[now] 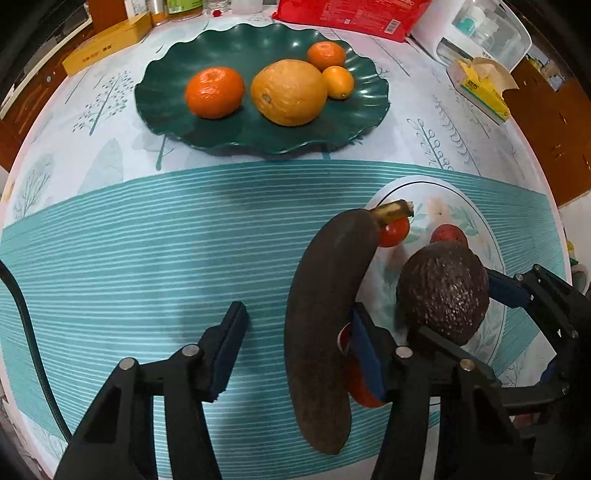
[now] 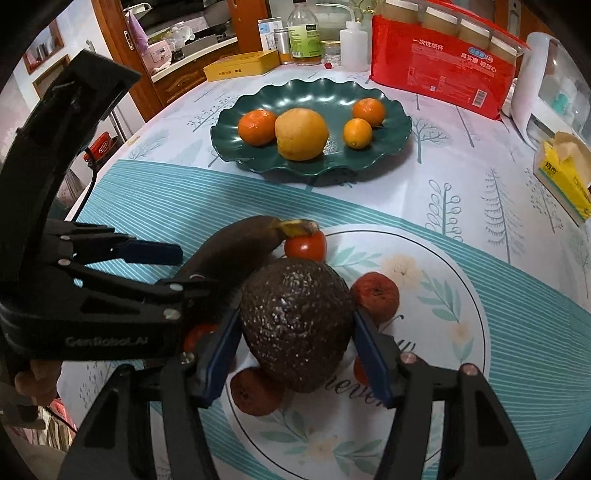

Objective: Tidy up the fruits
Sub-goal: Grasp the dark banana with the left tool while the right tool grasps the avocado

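Note:
My right gripper (image 2: 295, 347) is shut on a dark bumpy avocado (image 2: 297, 323) above the white floral plate (image 2: 436, 369); that avocado also shows in the left wrist view (image 1: 445, 291). My left gripper (image 1: 299, 350) is open around a blackened banana (image 1: 327, 325), whose stem end rests by the plate; the left finger stands apart from it. A small tomato (image 2: 306, 245) and several small red fruits (image 2: 376, 295) lie on the white plate. A green wavy plate (image 1: 258, 88) farther back holds oranges (image 1: 215, 92) and a large yellow-orange citrus (image 1: 289, 92).
A red package (image 2: 439, 70), bottles (image 2: 303, 33) and a yellow box (image 2: 240, 66) stand at the table's far edge. A tissue box (image 2: 561, 177) and a white appliance (image 2: 550, 85) are at the right. A cable (image 1: 26, 332) runs along the left.

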The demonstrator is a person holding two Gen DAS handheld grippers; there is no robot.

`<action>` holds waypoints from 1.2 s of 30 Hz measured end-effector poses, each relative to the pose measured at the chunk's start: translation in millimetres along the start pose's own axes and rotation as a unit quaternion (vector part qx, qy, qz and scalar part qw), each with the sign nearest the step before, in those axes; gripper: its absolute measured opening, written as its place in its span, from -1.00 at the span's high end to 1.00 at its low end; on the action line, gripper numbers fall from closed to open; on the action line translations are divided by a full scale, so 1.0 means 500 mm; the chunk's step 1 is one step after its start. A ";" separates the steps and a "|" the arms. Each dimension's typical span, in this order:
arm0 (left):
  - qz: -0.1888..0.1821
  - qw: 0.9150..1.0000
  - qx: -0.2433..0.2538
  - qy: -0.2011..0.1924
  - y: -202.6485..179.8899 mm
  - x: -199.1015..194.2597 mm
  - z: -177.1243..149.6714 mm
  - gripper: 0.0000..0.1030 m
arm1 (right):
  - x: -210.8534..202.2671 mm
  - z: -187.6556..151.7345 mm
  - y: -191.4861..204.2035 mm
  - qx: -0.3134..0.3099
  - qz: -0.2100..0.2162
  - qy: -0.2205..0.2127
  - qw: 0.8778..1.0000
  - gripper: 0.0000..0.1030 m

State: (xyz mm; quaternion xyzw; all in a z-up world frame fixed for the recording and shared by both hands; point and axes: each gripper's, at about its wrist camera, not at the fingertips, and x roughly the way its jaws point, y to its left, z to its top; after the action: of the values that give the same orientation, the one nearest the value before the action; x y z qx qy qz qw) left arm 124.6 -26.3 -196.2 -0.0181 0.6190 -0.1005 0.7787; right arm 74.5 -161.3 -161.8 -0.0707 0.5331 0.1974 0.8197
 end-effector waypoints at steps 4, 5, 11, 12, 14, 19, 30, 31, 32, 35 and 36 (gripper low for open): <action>0.003 1.000 0.008 0.002 -0.017 0.004 0.009 0.13 | -0.005 -0.006 -0.010 0.006 0.000 -0.001 1.000 -0.20; 0.004 1.000 0.009 0.003 -0.020 0.004 0.010 0.17 | -0.006 -0.006 -0.011 0.008 0.000 -0.001 1.000 -0.20; 0.023 0.999 0.023 0.007 -0.048 0.008 0.013 0.33 | -0.012 -0.005 -0.016 0.015 0.003 -0.007 1.000 -0.20; 0.033 0.999 0.028 0.007 -0.050 0.007 0.011 0.36 | -0.014 -0.006 -0.016 0.017 0.003 -0.007 1.000 -0.20; 0.036 0.999 0.033 0.007 -0.051 0.006 0.010 0.39 | -0.015 -0.007 -0.015 0.019 0.004 -0.007 1.000 -0.20; 0.035 0.999 0.028 0.012 -0.040 -0.005 0.010 0.41 | -0.024 -0.007 -0.011 0.018 0.005 -0.012 1.000 -0.20; 0.031 0.999 0.023 -0.008 -0.014 -0.083 -0.024 0.42 | -0.070 -0.002 0.003 0.032 0.010 -0.032 0.999 -0.19; 0.029 0.999 0.023 -0.011 -0.014 -0.094 -0.024 0.42 | -0.079 0.001 0.004 0.035 0.012 -0.036 0.999 -0.19; 0.024 0.999 0.021 -0.016 -0.010 -0.108 -0.024 0.42 | -0.087 0.005 0.005 0.037 0.013 -0.038 0.999 -0.19; 0.022 0.999 0.022 -0.027 -0.010 -0.141 -0.021 0.42 | -0.111 0.016 0.008 0.041 0.015 -0.048 0.998 -0.19; 0.024 0.999 0.022 -0.031 -0.009 -0.153 -0.020 0.42 | -0.121 0.021 0.009 0.042 0.015 -0.052 0.998 -0.19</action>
State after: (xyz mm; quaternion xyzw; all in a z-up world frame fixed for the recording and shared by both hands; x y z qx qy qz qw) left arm 98.0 -16.2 -124.4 0.0105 0.5923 -0.0950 0.8001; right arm 60.1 -168.6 -102.3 -0.0183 0.4989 0.1908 0.8452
